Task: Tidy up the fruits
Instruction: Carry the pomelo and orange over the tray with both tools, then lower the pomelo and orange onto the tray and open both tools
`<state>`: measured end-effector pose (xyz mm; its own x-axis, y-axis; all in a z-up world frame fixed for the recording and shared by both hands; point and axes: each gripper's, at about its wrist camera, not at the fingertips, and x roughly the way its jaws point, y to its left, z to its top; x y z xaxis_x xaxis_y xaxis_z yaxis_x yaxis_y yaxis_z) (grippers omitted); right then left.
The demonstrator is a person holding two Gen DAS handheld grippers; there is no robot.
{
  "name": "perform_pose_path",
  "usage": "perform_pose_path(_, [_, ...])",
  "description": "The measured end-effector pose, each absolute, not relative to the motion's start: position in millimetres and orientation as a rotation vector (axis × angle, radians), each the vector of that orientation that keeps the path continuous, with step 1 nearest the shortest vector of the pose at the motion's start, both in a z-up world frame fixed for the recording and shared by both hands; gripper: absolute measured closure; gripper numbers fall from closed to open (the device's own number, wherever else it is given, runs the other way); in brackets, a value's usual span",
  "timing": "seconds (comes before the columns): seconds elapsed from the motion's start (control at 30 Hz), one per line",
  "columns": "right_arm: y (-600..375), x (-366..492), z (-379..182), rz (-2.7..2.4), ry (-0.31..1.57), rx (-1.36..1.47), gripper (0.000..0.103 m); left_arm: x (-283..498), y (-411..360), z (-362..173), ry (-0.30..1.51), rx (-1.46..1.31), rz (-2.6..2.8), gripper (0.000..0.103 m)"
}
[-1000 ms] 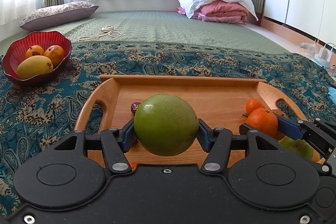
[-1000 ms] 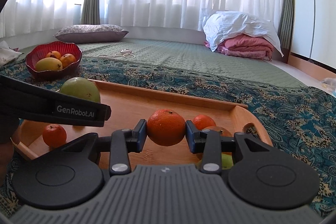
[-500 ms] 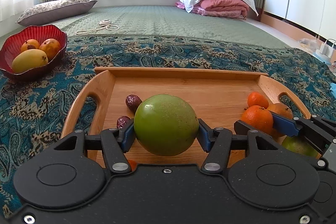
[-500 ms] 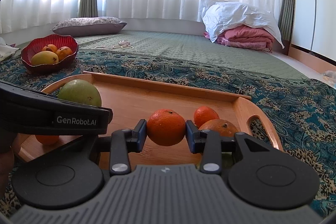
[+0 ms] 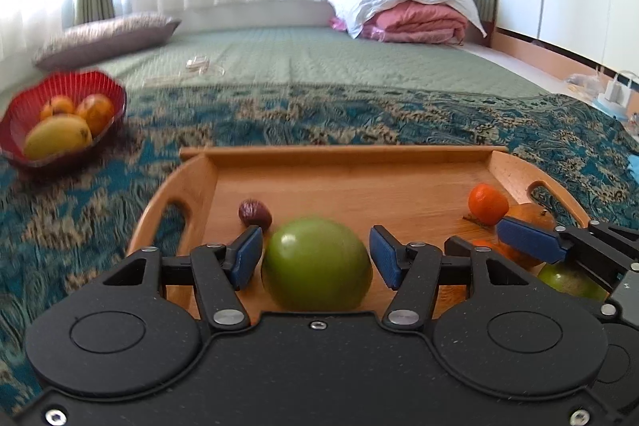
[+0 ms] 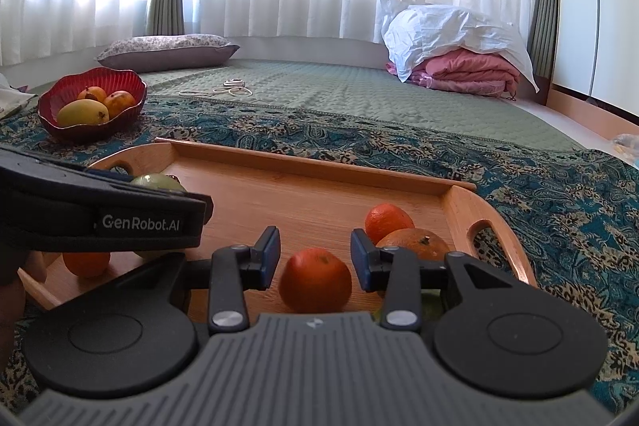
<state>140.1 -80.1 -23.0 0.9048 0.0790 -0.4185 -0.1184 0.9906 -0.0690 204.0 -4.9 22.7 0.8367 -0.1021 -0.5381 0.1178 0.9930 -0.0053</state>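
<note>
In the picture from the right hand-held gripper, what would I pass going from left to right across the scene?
Red bowl of fruit → the other hand-held gripper's black body → tangerine between the open blue pads → large orange → wooden tray's right handle → pink folded blanket far behind.

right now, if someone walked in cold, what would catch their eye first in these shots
Likely the big green fruit sitting on the wooden tray between the open jaws of the left gripper, with a small orange lying the same way between the open jaws of the right gripper. Next, the red bowl of fruit on the patterned blanket, far left of the tray.
</note>
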Motion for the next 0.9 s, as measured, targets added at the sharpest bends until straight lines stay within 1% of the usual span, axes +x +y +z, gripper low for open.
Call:
perform_pose_path(0.07, [-81.3,139.5,-22.7,0.101,0.427,-0.093,0.057,203.5,-7.7,25.5,0.566,0.043,-0.119,0.040])
perform_pose_path(0.2, [-80.8,135.0,-19.8,0.104,0.416,-0.092,0.057,202.6,-6.7,28.4,0.571,0.032,-0.109,0.036])
perform_pose_path(0.27, [-80.1,132.0,-17.3,0.107,0.407,-0.094,0.051,200.3,-5.8,29.7,0.569,0.025,-0.101,0.031])
perform_pose_path(0.3, [-80.0,130.3,-16.3,0.107,0.402,-0.095,0.050,198.9,-4.9,30.4,0.566,0.025,-0.099,0.030])
perform_pose_path(0.33, [-80.2,128.1,-15.6,0.108,0.397,-0.098,0.045,197.5,-4.2,31.3,0.563,0.027,-0.096,0.028])
perform_pose_path(0.43, [-78.7,123.8,-11.4,0.109,0.384,-0.111,0.043,192.8,-4.0,34.9,0.552,0.037,-0.087,0.023])
perform_pose_path(0.57, [-77.9,117.9,-6.4,0.101,0.363,-0.129,0.035,185.9,-2.4,40.9,0.538,0.046,-0.070,0.019])
perform_pose_path(0.9, [-84.8,100.0,3.2,0.056,0.322,-0.139,0.020,166.6,5.5,50.3,0.534,0.044,-0.045,0.011])
